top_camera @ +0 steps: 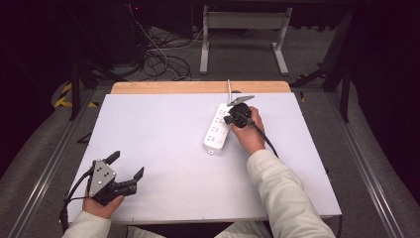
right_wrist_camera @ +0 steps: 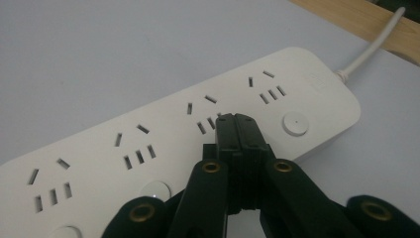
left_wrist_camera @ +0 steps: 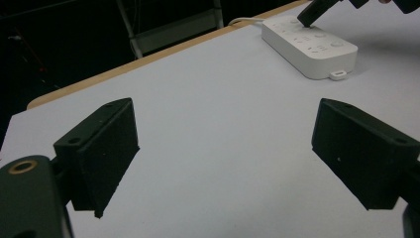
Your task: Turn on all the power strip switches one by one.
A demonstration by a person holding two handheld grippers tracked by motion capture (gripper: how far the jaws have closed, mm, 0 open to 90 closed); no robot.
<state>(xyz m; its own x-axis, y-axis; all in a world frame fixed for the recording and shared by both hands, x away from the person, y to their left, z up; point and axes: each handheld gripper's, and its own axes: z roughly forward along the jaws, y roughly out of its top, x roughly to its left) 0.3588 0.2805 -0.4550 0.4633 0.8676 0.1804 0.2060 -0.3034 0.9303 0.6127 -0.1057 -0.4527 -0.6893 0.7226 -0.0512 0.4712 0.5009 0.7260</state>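
Tabletop white, bare around left gripper at near-left corner: jaws wide apart, holding nothing. Power strip lies right of centre toward far edge, cord running off the back. Right gripper jaws pressed together, tips on strip's top face beside a round button.

Left tongs rest low at the near left, jaws spread wide, held by the left hand. Right tongs reach forward, jaws pressed together, tips angled down.
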